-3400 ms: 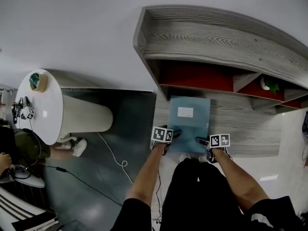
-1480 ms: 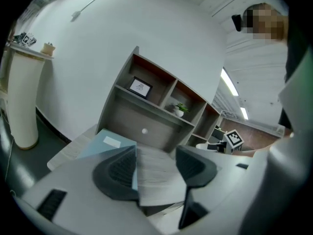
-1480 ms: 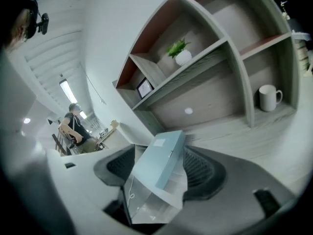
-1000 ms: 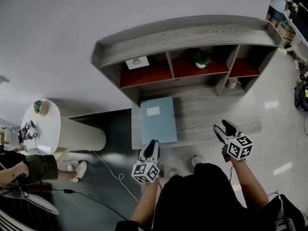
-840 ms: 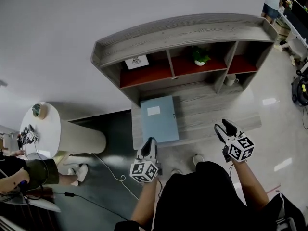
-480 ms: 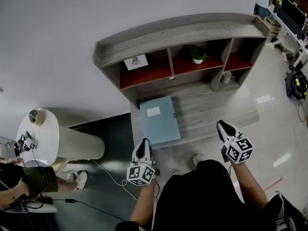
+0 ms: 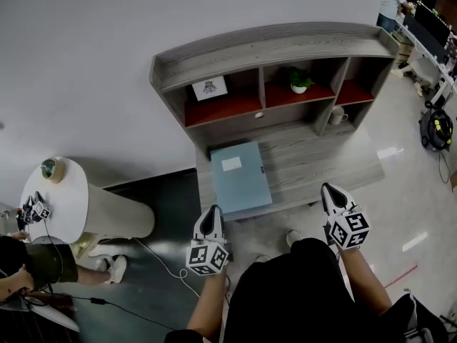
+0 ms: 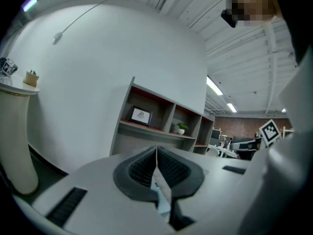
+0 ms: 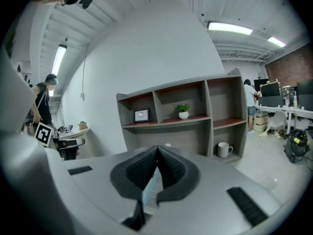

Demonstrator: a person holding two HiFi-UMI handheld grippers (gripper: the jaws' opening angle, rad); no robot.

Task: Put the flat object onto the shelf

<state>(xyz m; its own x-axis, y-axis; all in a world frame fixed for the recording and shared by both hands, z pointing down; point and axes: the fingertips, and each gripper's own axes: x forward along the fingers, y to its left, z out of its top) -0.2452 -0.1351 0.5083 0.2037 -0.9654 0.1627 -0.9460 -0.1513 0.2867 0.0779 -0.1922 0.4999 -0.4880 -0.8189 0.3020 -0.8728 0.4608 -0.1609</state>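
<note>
The left gripper (image 8: 156,156) has its two ribbed jaws pressed together with nothing between them. The right gripper (image 9: 157,156) looks the same: its jaws have just been closing and now meet on empty air. In the head view both grippers are held low in front of the person's body, one on each side, pointing toward the shelf unit (image 7: 285,43) but well apart from it. I judge that this is a resting pose, because the hands have nothing more to carry. The flat object, a pale blue folder (image 7: 241,179) with a small white label (image 7: 232,164), lies flat on the wide lower board (image 7: 321,164) of the shelf unit. It sits at the left part of this board, below the red-backed compartments, and its near edge is close to the board's front edge. No gripper touches it. It probably lies here because the board is broad and open from above, so a large flat thing can go down on it without tilting. The upper compartments are narrower and partly occupied: a framed picture (image 7: 209,88) in the left one and a small potted plant (image 7: 299,81) in the middle one, while a mug (image 7: 338,120) stands on the board under the right one. The task therefore seems finished. A round white table (image 7: 61,200) stands apart at the left and has no part in it.
</note>
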